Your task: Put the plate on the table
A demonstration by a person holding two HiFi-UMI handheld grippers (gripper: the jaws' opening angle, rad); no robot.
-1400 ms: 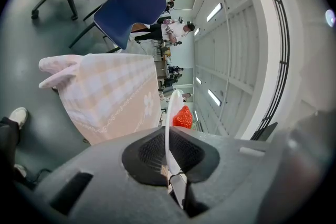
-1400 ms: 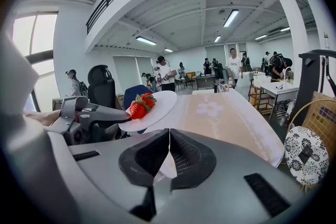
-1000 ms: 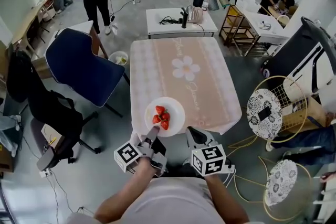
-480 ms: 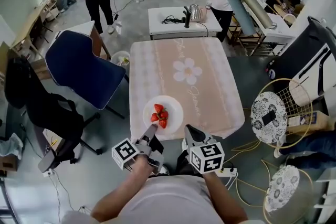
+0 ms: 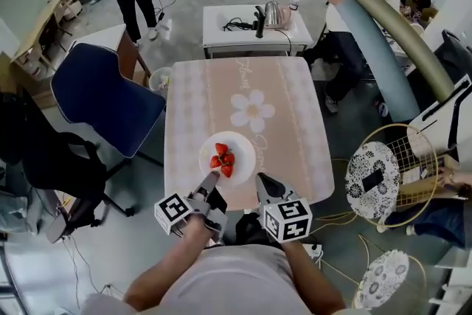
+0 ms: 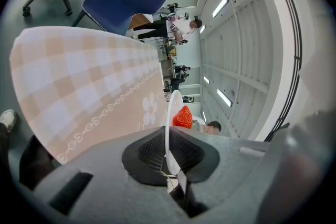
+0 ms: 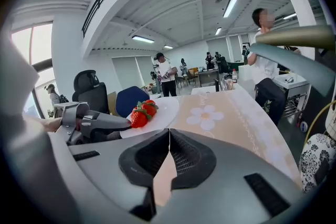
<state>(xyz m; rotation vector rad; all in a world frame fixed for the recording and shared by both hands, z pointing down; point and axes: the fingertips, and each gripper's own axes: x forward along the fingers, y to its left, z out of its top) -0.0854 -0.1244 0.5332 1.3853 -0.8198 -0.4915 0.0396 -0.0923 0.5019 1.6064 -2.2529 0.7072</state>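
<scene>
Blue chair (image 5: 103,96) left of the table (image 5: 295,122), left gripper (image 5: 213,179) pinching the rim of the white plate (image 5: 237,142) of strawberries (image 5: 223,158) over the table's near end (only its own view shows that squeeze), right gripper (image 5: 259,181) pressed together, empty, wire basket (image 5: 402,158) off to the right.

The plate (image 5: 234,142) looks smooth, white and faintly glossy, thin at its rim, and the strawberries (image 5: 223,160) on it have a wet-looking red shine. Beneath it the tablecloth (image 5: 284,122) is a matt, soft-looking pink check with a printed flower. The left gripper (image 5: 214,178) and right gripper (image 5: 261,181) are dull grey plastic with black, finely ribbed pads (image 6: 152,152), and the chair (image 5: 103,92) on the left is covered in matt blue fabric.
</scene>
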